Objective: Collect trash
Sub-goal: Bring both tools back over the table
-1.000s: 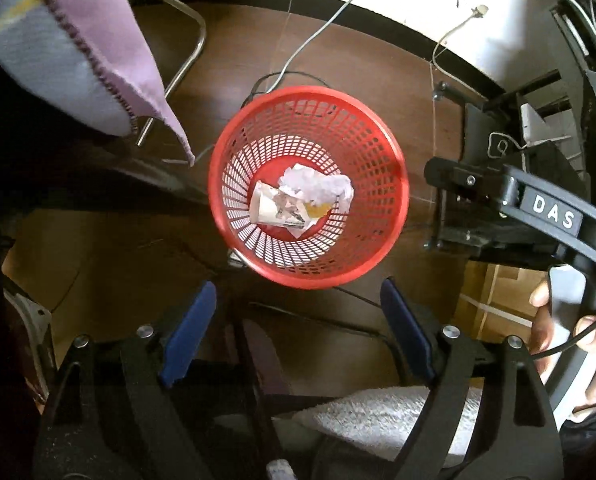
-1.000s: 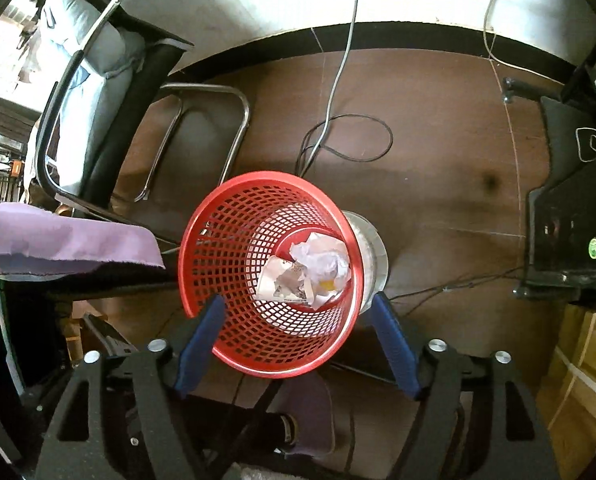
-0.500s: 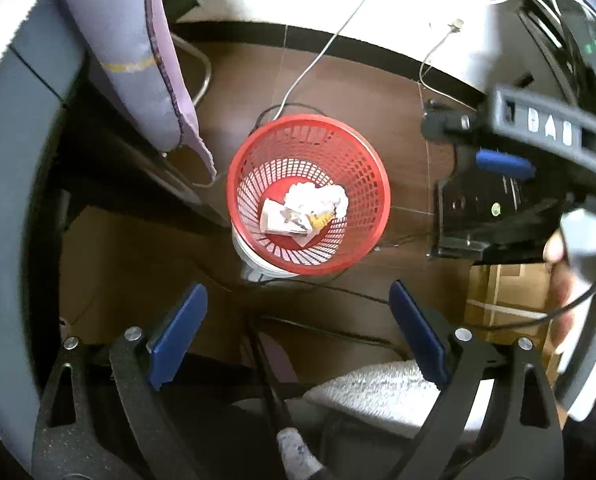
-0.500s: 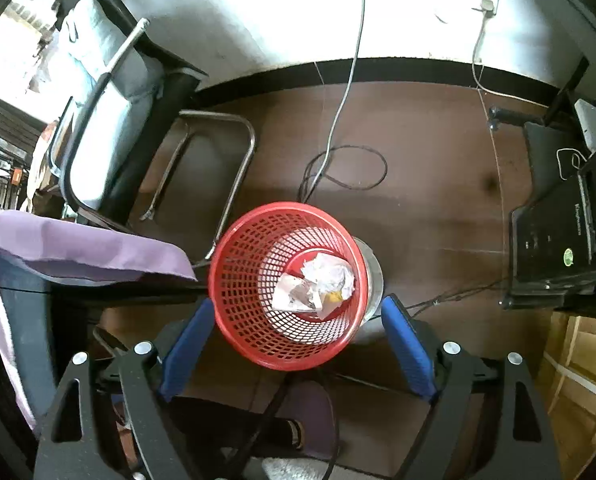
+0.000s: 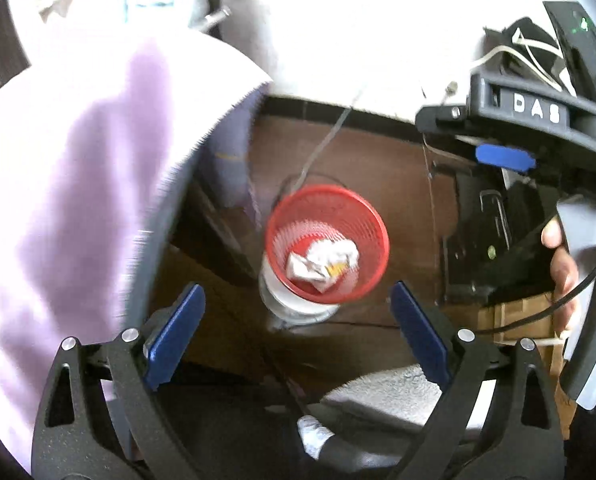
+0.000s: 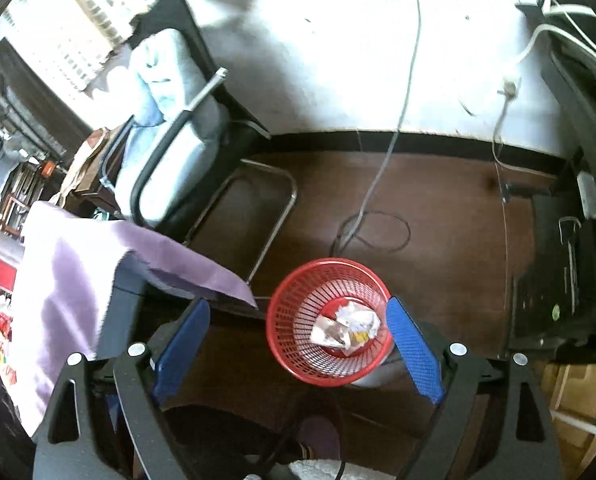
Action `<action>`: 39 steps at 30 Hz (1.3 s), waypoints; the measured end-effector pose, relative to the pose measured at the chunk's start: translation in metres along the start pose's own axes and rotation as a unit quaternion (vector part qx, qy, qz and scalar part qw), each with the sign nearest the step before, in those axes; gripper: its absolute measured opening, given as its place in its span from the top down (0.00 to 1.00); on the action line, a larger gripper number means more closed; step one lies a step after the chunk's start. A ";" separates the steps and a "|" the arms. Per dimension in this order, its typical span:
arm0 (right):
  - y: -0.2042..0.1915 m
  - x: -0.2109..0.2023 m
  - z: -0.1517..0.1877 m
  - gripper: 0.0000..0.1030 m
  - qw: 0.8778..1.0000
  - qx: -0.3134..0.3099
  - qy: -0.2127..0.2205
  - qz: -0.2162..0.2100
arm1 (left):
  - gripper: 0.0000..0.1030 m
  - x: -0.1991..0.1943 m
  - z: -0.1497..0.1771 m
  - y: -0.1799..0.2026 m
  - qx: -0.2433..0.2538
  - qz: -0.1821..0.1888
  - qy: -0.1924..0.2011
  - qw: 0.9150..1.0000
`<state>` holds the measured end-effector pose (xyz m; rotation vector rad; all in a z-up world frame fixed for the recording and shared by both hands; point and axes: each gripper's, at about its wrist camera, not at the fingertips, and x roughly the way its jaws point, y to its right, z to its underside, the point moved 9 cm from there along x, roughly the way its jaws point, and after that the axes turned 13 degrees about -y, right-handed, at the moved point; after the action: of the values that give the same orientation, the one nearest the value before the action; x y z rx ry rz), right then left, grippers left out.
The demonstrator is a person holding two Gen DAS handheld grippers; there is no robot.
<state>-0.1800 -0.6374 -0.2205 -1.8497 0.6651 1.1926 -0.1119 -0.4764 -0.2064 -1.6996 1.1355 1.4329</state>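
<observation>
Rising clear of the basket (image 5: 326,245), both claws, left (image 5: 298,336) and right (image 6: 298,354), spread empty, the right still widening, paper (image 5: 322,262) dropped inside.

Below me the basket (image 6: 328,322) stood on the floor (image 6: 450,208), paper (image 6: 346,326) in it, chair (image 6: 169,136) far left, cloth (image 6: 77,264) near left.

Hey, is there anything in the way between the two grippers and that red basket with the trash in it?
Nothing visible blocks it. The red basket sits on bare floor, its mouth uncovered, crumpled paper inside. The left gripper is open and empty; the right gripper is opening, also empty. The purple cloth hangs off to one side.
</observation>
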 end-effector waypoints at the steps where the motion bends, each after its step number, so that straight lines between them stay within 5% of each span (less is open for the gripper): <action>1: -0.007 -0.004 0.001 0.14 1.000 -0.008 0.003 -0.003 | 0.11 -0.008 0.002 -0.004 -0.003 0.001 0.007 1.000; 19: -0.150 -0.044 0.028 0.13 0.988 -0.143 0.023 -0.048 | 0.09 -0.123 0.044 -0.072 -0.078 -0.009 0.120 0.990; 39: -0.325 -0.071 0.087 0.10 0.945 -0.307 0.008 -0.116 | 0.07 -0.221 0.130 -0.210 -0.226 -0.049 0.194 0.953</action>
<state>0.0011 -0.3921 -0.0613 -2.3680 0.0622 1.3179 0.0146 -0.2258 -0.0300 -2.4081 0.9420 1.4065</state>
